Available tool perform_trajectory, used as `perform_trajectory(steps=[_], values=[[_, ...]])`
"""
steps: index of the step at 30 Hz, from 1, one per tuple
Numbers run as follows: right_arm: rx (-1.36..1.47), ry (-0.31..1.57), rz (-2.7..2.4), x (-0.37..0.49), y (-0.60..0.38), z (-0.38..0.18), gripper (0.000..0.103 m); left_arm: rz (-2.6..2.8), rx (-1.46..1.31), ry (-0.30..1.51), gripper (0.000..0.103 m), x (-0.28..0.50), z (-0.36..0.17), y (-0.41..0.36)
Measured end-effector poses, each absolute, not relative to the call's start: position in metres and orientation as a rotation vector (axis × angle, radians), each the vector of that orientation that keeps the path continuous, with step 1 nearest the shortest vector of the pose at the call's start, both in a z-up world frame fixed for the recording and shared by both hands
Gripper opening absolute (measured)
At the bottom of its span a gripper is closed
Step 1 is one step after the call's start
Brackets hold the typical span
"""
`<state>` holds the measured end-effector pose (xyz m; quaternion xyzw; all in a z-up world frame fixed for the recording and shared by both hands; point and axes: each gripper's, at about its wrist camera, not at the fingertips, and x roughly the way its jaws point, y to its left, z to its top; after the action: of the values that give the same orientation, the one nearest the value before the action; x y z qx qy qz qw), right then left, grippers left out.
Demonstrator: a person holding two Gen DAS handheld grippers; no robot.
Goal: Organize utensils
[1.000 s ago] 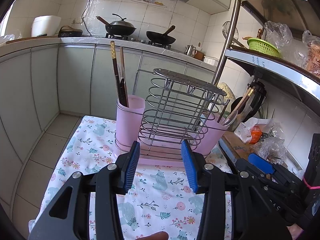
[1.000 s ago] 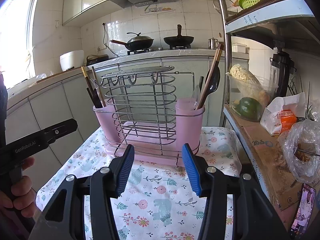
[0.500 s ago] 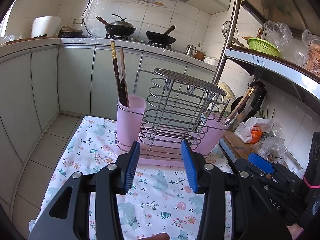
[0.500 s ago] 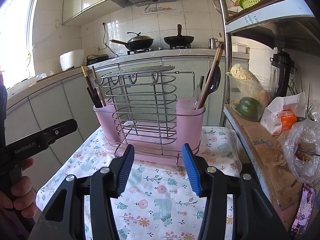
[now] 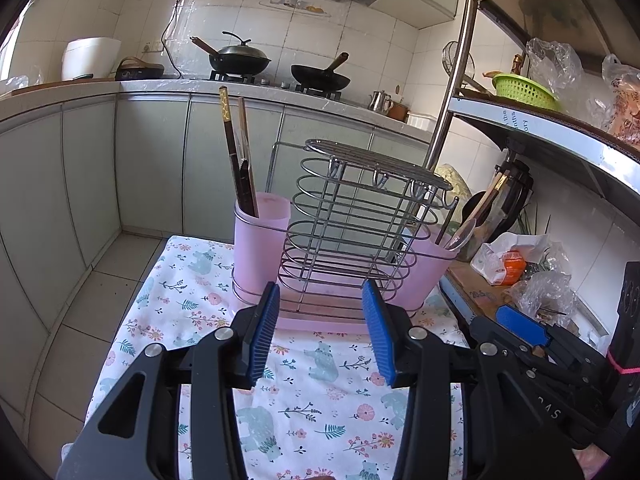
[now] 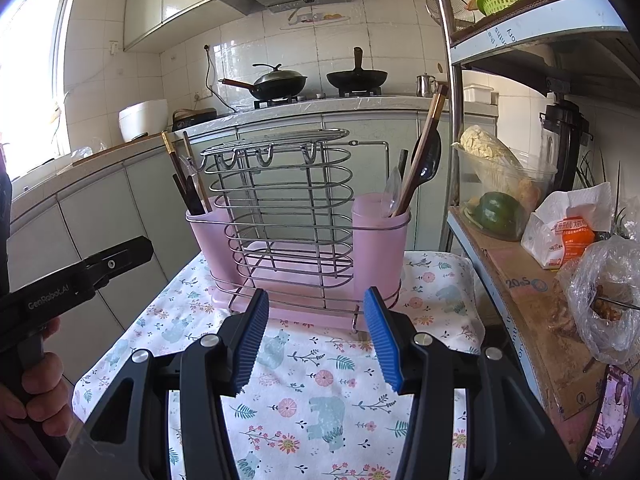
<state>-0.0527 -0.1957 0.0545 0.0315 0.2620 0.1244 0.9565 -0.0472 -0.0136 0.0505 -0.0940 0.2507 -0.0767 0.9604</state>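
Floral cloth (image 6: 320, 392) under wire-and-pink-plastic utensil rack (image 6: 296, 216); both ribbed blue-padded grippers (image 5: 320, 336) (image 6: 316, 336) agape, empty.

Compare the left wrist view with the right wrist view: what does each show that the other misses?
Only the left wrist view shows the floor tiles and the right gripper from the side. Only the right wrist view shows the window, the green pepper and the hand holding the left gripper. Both show the pink utensil holder with chopsticks on the floral cloth.
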Motion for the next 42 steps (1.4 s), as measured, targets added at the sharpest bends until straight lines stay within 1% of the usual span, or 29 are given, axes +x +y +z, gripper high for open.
perform_trajectory(steps=[42], values=[[0.075,0.555,0.256,-0.046,-0.199,0.048,0.049,-0.161,-0.173,0.540,0.043,-0.040,0.040,-0.018]])
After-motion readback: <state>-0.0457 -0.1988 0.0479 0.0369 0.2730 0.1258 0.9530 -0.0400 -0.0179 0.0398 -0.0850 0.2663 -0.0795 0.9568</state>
